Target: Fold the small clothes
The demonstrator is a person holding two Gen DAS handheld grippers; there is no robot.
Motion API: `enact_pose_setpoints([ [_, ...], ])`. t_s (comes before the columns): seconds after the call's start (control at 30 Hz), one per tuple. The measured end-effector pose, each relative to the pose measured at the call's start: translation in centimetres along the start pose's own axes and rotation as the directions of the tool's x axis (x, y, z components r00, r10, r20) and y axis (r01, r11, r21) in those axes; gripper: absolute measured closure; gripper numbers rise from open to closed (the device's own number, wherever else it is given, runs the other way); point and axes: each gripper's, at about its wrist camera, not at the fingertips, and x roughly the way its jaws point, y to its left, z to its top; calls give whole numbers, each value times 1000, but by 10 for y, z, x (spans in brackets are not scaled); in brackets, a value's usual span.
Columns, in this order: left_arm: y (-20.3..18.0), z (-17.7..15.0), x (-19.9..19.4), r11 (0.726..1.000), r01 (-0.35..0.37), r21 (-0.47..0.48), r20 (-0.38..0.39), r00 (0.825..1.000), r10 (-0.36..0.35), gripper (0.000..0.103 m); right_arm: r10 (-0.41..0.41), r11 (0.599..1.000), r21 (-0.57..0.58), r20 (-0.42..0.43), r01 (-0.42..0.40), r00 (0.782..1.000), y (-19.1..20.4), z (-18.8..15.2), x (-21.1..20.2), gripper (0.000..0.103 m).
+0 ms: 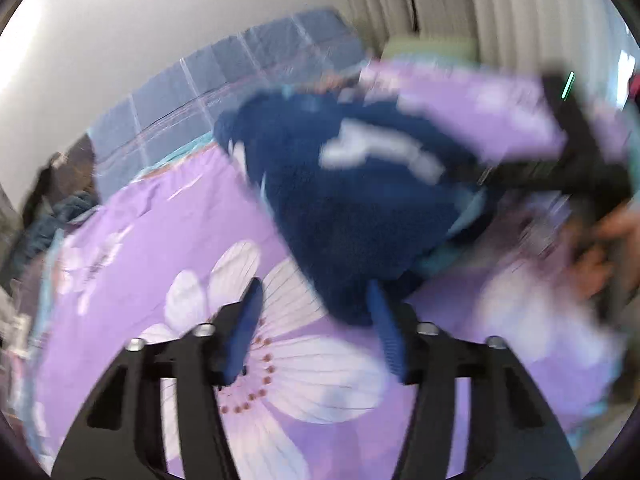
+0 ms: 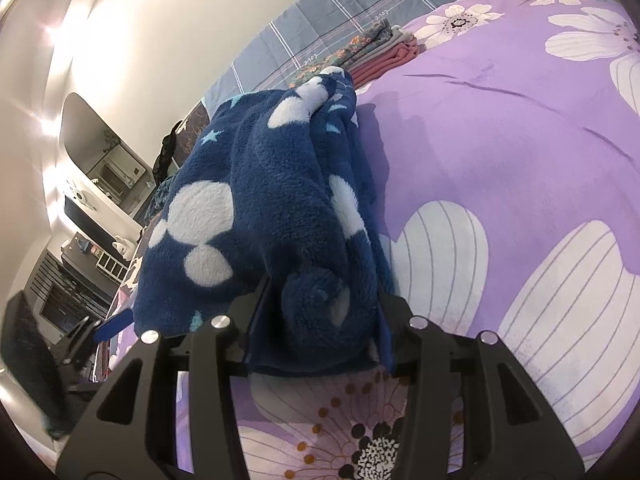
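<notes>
Right gripper [image 2: 320, 320]: you have it clenched on a rolled bunch of the navy fleece garment [image 2: 272, 208]; both pads press into the pile, so the cloth hangs from this one anchor, likely so that it can be shaken out or laid flat for the first fold.
Left gripper [image 1: 316, 320]: its jaws stand apart with only the bedspread visible between them; the right blue finger [image 1: 386, 328] lies against the garment's lower tip, but I see no pinch, so treat it as released.
Garment: lifted over the purple flowered bedspread [image 2: 500, 128], draping toward the left gripper; still bunched, not yet folded by my reading.
Folded stack [image 2: 376, 56]: lies well apart near the grey checked quilt [image 2: 360, 4]; probably where finished pieces go.
Hard to make out: the left wrist view is smeared by motion; the garment's type, hems and sleeves are unreadable; the hand [image 1: 604, 248] at its right edge is a blur.
</notes>
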Motion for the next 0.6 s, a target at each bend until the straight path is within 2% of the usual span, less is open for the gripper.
enact_pose_setpoints([
  [0.1,5,27,-16,998,60,-19,100,993,-58,57,-7,1000,-7,0,7,1000,0,0,0,59],
  [0.17,-3,45,-5,999,30,31,138,990,-34,58,-13,1000,-12,0,13,1000,1,0,0,58],
  [0.23,-12,56,32,997,17,80,102,994,-26,58,-19,1000,-17,1,19,1000,2,-1,-1,58],
  [0.3,-22,51,75,989,10,146,18,1000,-13,54,-27,999,-19,1,27,1000,4,-1,-2,58],
  [0.33,-25,46,92,982,-15,190,29,1000,10,51,-42,999,-18,-3,42,999,5,-1,-3,58],
  [0.37,-26,38,101,976,-27,216,74,997,12,50,-77,997,-21,-8,77,997,7,-1,-8,57],
  [0.43,-19,41,101,989,11,149,56,998,-20,50,-222,974,-33,16,223,975,11,0,-28,40],
  [0.47,-15,44,98,993,26,117,30,999,-30,50,-212,976,-41,39,213,977,13,2,-39,51],
  [0.5,-14,45,97,993,30,111,22,999,-32,50,-174,983,-43,59,177,983,16,7,-54,58],
  [0.53,-16,44,98,992,29,122,25,999,-32,50,-160,985,-43,88,164,983,21,12,-64,73],
  [0.57,-15,42,100,992,31,122,30,999,-35,50,-150,986,-60,124,158,981,28,17,-73,83],
  [0.6,-15,43,100,993,38,113,31,999,-42,50,-132,985,-94,155,147,979,38,22,-78,84],
])
